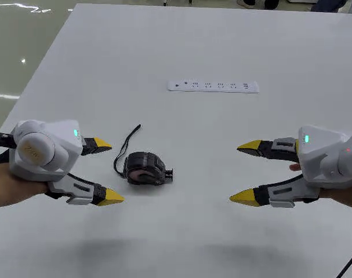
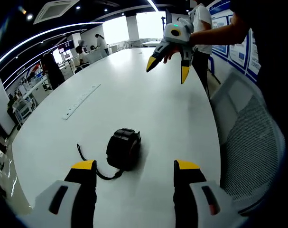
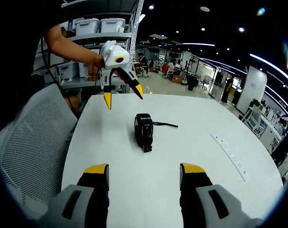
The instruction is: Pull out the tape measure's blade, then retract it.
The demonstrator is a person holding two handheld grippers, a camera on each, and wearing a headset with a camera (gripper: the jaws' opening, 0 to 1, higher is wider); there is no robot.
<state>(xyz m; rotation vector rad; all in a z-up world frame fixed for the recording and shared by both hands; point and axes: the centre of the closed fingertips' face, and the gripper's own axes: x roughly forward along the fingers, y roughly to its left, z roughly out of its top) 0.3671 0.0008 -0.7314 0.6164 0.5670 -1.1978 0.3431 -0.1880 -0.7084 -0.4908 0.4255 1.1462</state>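
Head view: tape measure (image 1: 145,168) amid table (image 1: 222,40)

- Your head view is bright and sharp, and overhead light glares off the glossy floor (image 1: 13,35).
- Soft shadows fall on the white table (image 1: 181,246) nearest you.
- Both of your gripper views bend strongly at the edges, and the ceiling light strips (image 3: 272,62) curve there.
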